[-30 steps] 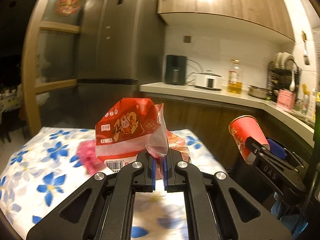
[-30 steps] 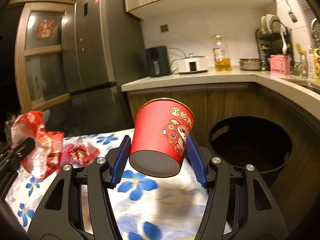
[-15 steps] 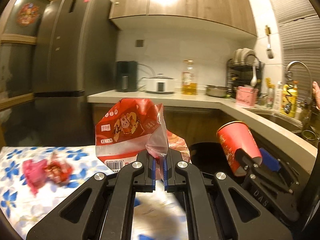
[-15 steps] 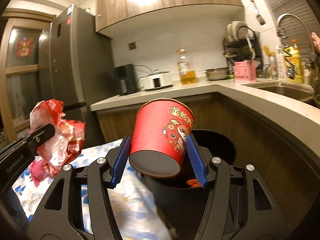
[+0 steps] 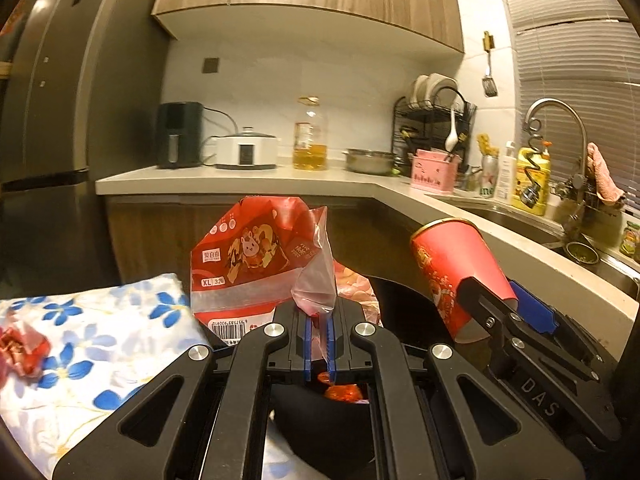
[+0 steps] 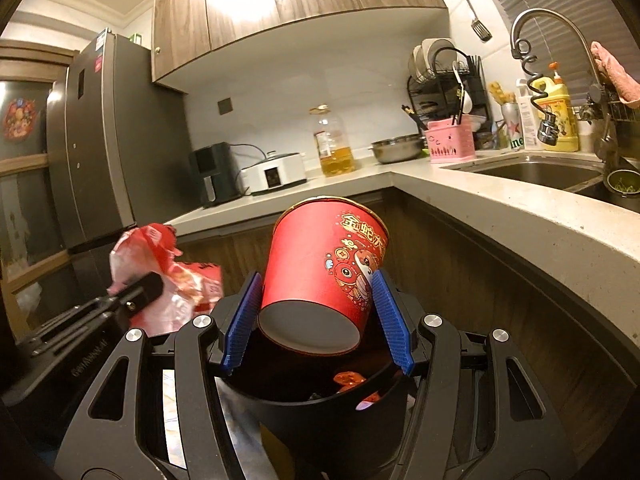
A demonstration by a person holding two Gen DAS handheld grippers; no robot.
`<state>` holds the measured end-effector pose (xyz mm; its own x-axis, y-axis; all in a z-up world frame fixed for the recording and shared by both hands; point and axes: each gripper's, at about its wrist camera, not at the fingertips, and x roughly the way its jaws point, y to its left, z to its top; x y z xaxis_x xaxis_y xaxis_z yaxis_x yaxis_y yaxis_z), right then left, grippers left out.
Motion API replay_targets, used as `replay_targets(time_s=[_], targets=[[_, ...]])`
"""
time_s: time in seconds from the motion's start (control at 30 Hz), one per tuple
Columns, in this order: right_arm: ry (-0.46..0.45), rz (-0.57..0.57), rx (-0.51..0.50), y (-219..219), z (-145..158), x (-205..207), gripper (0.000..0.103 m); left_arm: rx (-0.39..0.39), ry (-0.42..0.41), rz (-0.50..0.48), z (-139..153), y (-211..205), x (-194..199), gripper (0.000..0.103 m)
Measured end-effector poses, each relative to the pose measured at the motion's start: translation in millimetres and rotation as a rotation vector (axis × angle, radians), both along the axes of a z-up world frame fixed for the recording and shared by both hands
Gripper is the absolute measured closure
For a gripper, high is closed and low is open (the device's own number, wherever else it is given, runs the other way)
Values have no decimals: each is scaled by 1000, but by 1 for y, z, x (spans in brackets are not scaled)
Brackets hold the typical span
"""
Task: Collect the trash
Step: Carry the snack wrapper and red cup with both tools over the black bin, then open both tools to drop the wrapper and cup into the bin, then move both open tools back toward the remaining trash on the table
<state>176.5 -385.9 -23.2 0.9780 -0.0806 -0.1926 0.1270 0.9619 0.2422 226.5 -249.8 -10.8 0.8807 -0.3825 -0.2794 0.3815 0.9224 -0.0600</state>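
Right wrist: right gripper [image 6: 318, 312] clamps cup [image 6: 324, 268] above bin rim [image 6: 320, 404].

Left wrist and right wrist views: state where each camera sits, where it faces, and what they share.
Left wrist: rides the left tongs, facing the kitchen counter; its fingers pinch a red plastic bag; right tongs at right.
Right wrist: rides the right tongs, above the black bin; its fingers clamp a red paper cup; left tongs at left.
Shared: bag, cup, bin, counter.

Dim warm light, cabinet glare, fisheye warping
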Motion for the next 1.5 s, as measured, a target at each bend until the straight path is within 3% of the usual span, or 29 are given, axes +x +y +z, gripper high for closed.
replay_targets(time_s=[0.67, 0.83, 0.9, 1.0, 1.13, 1.27, 1.5], targets=[[17, 12, 2, -8, -9, 22, 46, 32, 47, -63, -21, -19, 38, 95], [21, 15, 9, -9, -9, 27, 46, 46, 45, -73, -26, -22, 41, 83], [27, 18, 10, -9, -10, 30, 45, 57, 44, -66, -28, -20, 42, 62], [42, 28, 20, -10, -12, 37, 45, 49, 43, -32, -30, -11, 44, 41], [66, 30, 37, -13, -16, 43, 38, 40, 60, 13, -33, 3, 49, 31], [72, 12, 51, -15, -20, 40, 35, -32, 102, 22, -34, 18, 52, 24], [77, -4, 49, -15, -19, 31, 31, -26, 94, 55, -34, 23, 42, 18]])
